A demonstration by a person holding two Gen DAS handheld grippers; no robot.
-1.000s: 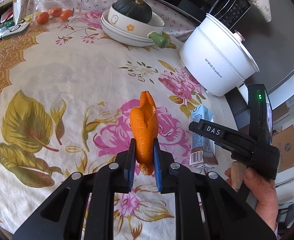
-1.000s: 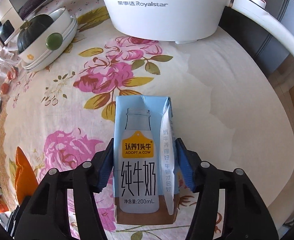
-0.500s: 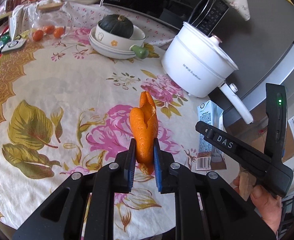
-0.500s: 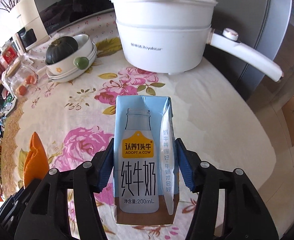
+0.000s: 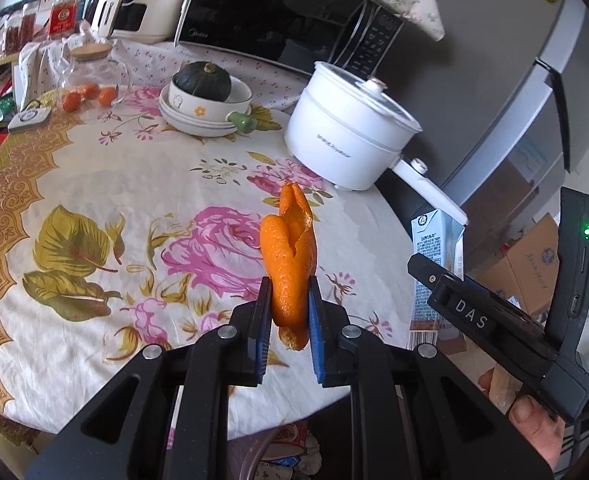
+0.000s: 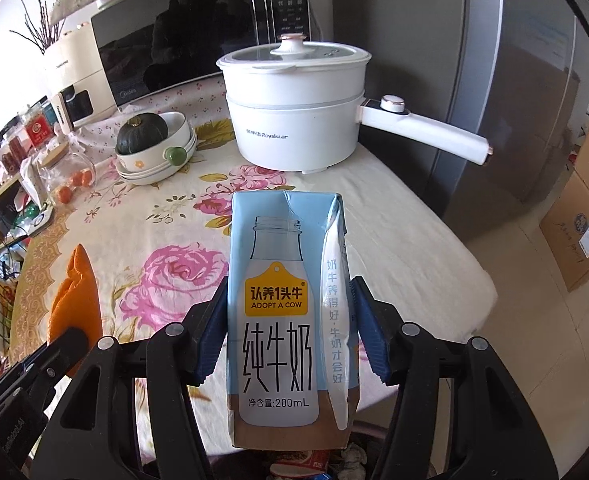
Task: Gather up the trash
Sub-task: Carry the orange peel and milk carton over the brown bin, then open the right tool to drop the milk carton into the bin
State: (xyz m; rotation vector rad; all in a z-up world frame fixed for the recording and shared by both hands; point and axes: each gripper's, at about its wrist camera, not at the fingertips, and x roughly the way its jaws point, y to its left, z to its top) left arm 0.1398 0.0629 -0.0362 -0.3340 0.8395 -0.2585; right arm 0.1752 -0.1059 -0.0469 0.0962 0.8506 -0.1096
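One orange peel (image 5: 288, 264), one milk carton (image 6: 288, 312), three stacked bowls (image 5: 198, 114)

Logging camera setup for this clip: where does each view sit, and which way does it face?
Left wrist: on the left gripper, looking down across the floral table; fingers clamp orange peel; right hand shows.
Right wrist: on the right gripper, facing the white pot; fingers clamp the milk carton.
Shared: table, pot, peel, carton, bowl with squash.
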